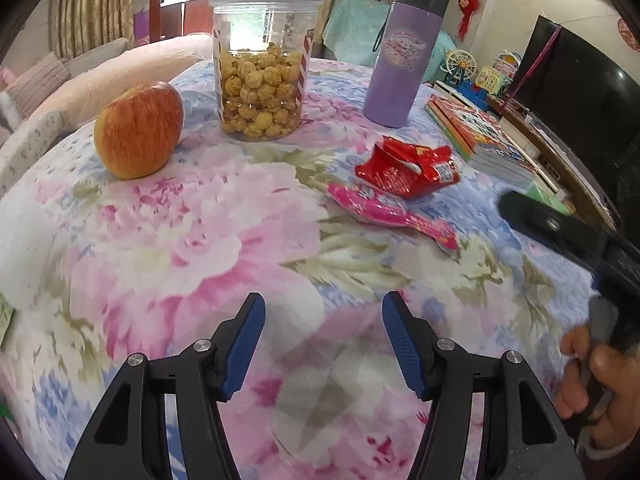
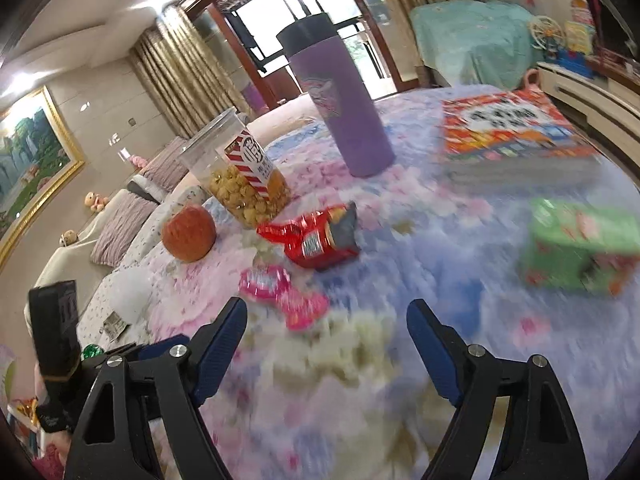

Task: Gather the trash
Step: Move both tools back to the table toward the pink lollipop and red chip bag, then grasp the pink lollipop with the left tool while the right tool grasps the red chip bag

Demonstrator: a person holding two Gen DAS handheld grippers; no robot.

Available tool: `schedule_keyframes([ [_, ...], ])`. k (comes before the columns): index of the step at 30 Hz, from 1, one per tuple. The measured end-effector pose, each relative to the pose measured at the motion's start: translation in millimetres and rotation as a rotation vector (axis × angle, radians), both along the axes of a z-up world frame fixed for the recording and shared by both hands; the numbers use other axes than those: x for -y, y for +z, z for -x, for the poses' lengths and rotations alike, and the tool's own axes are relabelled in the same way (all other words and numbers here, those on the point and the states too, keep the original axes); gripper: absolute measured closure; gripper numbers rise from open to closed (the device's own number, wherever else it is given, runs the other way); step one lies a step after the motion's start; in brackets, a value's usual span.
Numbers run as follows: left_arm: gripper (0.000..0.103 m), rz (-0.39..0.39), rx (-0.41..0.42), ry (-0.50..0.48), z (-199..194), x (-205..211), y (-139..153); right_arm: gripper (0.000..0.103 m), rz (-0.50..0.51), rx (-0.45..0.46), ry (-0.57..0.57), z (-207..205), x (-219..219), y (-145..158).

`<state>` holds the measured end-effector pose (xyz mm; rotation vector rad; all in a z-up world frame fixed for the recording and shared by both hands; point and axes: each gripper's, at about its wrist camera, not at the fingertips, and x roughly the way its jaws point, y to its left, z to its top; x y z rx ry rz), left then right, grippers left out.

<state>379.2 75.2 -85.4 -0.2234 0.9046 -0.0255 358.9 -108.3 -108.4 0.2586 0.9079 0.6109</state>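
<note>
A crumpled red snack wrapper (image 1: 408, 170) (image 2: 320, 236) lies on the floral tablecloth (image 1: 224, 216), right of the middle. A flat pink wrapper (image 1: 390, 212) (image 2: 286, 294) lies just in front of it, touching it. My left gripper (image 1: 323, 320) hovers open over bare cloth, well short of both wrappers, with nothing between its blue pads. My right gripper (image 2: 326, 326) is open too, empty, with the pink wrapper just beyond its left fingertip (image 2: 232, 320). In the left wrist view the right gripper's black body (image 1: 560, 232) and the hand holding it (image 1: 592, 384) show at the right edge.
A red apple (image 1: 138, 130), a clear jar of popcorn (image 1: 262, 66) and a purple tumbler (image 1: 400, 56) stand at the back. Books (image 1: 480, 136) lie at the right. A green packet (image 2: 580, 252) sits near the right edge. A white lump (image 1: 24, 248) sits at the left.
</note>
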Motion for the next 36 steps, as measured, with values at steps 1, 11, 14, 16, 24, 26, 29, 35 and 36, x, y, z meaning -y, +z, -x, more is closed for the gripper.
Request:
schedule_keyframes([
  [1, 0.042, 0.003, -0.001, 0.000, -2, -1, -1, 0.028, 0.000, 0.000, 0.007, -6, -5, -1],
  [11, 0.039, 0.002, -0.005, -0.010, -18, 8, -8, 0.097, -0.055, -0.070, 0.071, -58, -37, -24],
  [14, 0.038, 0.015, -0.002, -0.018, -23, 15, -7, 0.103, -0.092, -0.063, 0.060, -52, -26, -22],
  [16, 0.038, 0.024, 0.002, -0.029, -28, 23, -5, 0.103, -0.108, -0.061, 0.049, -45, -15, -19],
  [24, 0.035, 0.076, -0.027, 0.046, -63, 45, -11, 0.095, -0.086, -0.069, -0.036, -29, 31, -13],
  [26, 0.031, 0.085, -0.027, 0.068, -72, 48, -12, 0.095, -0.098, -0.087, -0.065, -30, 40, -16],
  [29, 0.040, 0.044, -0.018, 0.092, -82, 56, -14, 0.094, -0.102, -0.084, -0.092, -29, 49, -15],
  [35, 0.089, -0.040, -0.005, 0.045, -80, 55, -18, 0.094, -0.106, -0.072, -0.089, -28, 50, -11],
  [36, 0.092, -0.027, -0.004, 0.032, -76, 51, -16, 0.094, -0.103, -0.071, -0.082, -28, 48, -11],
])
